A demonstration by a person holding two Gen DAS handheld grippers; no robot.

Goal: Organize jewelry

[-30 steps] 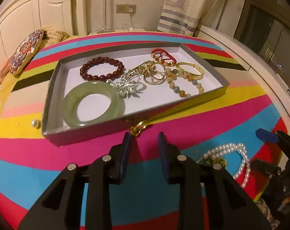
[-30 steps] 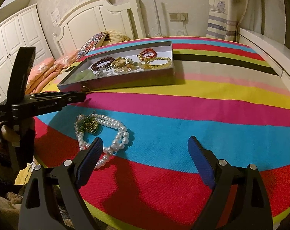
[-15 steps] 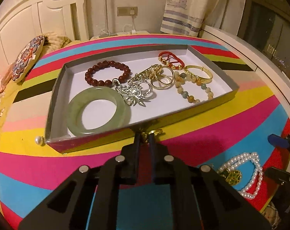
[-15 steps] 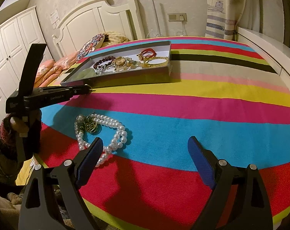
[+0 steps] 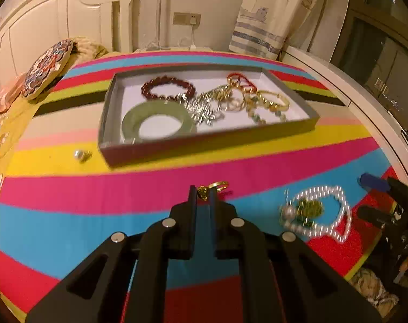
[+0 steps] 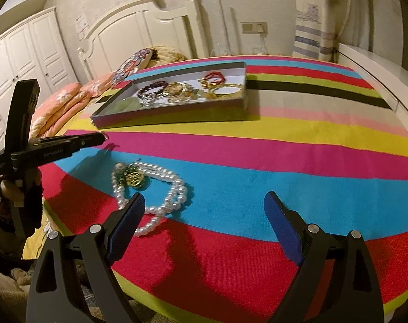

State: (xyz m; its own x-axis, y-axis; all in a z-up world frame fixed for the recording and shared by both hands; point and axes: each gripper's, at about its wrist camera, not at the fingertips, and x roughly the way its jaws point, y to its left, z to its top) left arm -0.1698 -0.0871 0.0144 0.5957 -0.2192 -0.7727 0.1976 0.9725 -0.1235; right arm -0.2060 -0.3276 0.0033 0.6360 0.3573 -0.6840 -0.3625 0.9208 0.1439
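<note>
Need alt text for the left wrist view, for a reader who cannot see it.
The left claw is shut on a small gold ring charm above a rainbow-striped bedspread. Beyond lies a shallow grey cardboard tray holding bracelets and a pale green jade bangle; a white pearl necklace lies at right.

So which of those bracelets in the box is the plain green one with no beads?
The jade-green bangle at the near left of the tray: one smooth solid ring. The dark red bracelet behind it is made of beads, and the gold pieces lie to its right.
</note>
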